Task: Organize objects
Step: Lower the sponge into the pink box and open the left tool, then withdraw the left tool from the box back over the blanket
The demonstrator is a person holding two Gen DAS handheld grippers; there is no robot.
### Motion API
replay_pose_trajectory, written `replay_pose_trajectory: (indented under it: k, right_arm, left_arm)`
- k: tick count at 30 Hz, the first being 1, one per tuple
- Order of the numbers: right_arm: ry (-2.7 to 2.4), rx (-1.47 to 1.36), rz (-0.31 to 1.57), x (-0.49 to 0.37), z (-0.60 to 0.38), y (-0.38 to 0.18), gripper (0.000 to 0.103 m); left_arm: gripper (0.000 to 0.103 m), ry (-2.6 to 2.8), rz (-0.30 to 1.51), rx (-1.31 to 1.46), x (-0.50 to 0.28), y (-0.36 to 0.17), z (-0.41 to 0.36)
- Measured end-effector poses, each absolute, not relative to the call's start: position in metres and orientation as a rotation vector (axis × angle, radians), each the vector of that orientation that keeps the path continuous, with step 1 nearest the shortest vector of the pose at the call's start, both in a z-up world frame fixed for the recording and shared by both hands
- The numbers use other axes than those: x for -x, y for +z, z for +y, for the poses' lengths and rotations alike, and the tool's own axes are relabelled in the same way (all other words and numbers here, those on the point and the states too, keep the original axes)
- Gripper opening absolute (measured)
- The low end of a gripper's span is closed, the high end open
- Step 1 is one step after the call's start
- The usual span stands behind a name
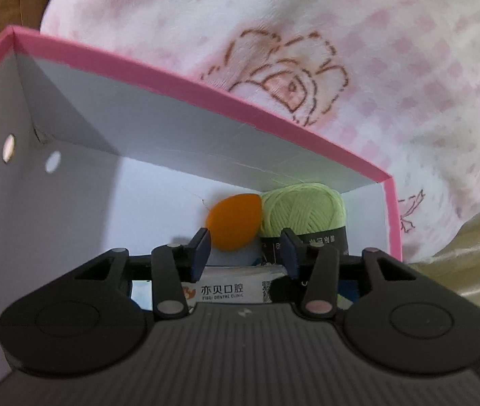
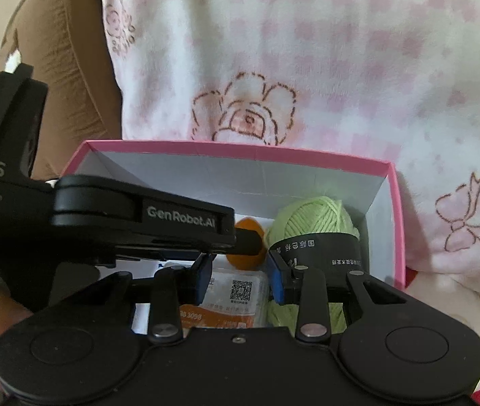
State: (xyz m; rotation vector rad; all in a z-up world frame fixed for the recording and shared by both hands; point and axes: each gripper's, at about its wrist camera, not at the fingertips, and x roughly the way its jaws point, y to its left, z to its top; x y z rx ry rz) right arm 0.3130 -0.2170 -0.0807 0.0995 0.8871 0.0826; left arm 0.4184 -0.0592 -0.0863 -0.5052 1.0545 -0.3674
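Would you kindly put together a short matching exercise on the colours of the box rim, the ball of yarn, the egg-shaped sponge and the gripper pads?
Things:
1. Rim of the box
2. Ball of yarn
3. Egg-shaped sponge
4. Pads of the right gripper

Colours:
A. orange
B. blue
C. pink
D. pale green

Pairs: 1-C, 2-D, 3-A, 4-B
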Motion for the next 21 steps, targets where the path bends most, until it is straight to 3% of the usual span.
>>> replay_pose_trajectory:
  k: [21]
  right_arm:
    - [0.14,-0.078,0.808,-0.236,-0.205,-0.013,0.04]
  left_arm:
    - [0.045,-0.441,0.92,0.209,-0.319,0.025,-0.036]
